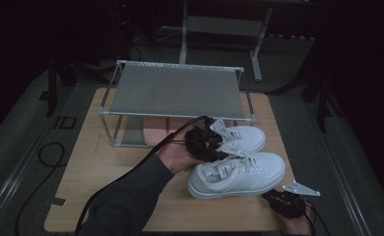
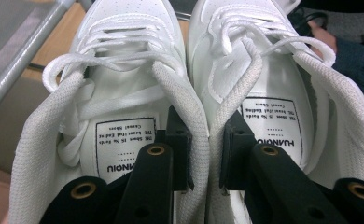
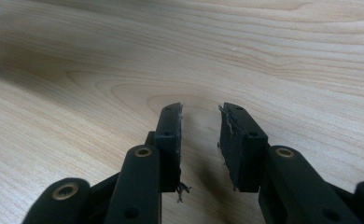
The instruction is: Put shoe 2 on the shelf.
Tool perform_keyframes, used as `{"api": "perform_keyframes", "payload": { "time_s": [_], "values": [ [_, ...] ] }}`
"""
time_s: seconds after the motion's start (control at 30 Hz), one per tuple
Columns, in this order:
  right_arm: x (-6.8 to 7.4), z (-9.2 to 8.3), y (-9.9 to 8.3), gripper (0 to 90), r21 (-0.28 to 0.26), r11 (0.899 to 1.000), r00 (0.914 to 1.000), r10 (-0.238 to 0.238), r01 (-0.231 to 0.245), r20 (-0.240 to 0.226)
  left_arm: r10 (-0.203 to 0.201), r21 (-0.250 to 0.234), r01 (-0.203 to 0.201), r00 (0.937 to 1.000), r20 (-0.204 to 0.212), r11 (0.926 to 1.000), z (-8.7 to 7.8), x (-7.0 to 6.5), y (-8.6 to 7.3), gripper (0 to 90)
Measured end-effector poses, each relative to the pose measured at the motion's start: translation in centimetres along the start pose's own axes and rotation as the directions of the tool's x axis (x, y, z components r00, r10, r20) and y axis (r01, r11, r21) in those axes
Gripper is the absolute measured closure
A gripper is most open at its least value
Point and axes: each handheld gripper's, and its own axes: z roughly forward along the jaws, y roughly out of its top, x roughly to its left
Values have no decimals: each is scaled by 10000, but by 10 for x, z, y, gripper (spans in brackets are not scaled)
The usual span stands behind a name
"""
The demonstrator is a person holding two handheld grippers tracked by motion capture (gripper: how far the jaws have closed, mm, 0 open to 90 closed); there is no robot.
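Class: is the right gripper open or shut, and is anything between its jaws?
Open and empty: the right gripper shows bare wooden table through the gap.

Black jaws, brass-ringed screw holes, dark sleeve (image 1: 126, 201)

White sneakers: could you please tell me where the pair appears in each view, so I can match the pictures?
High view: white sneakers side by side right of centre, in front of the rack, left gripper at their heels.
Left gripper view: close up, across the frame, one jaw inside each shoe.
Right gripper view: bare wooden tabletop ahead of the jaws.
Shared landmark: the wooden tabletop.
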Motion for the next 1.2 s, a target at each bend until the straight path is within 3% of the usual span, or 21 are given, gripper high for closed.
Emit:
{"api": "perform_keyframes", "payload": {
  "time_s": [0.67,0.9,1.2],
  "values": [
    [0,0,0,684,-38,10000,10000,16,-16,9,161,-227,-163,9998,-71,9996,-19,4,31,772],
    [0,0,0,686,-46,10000,10000,21,-21,6,202,-376,-199,9998,80,9991,-25,3,40,772],
    [0,0,0,687,-42,10000,10000,33,-33,10,77,-498,-89,9997,-243,9987,-30,12,56,772]
  ]
}}
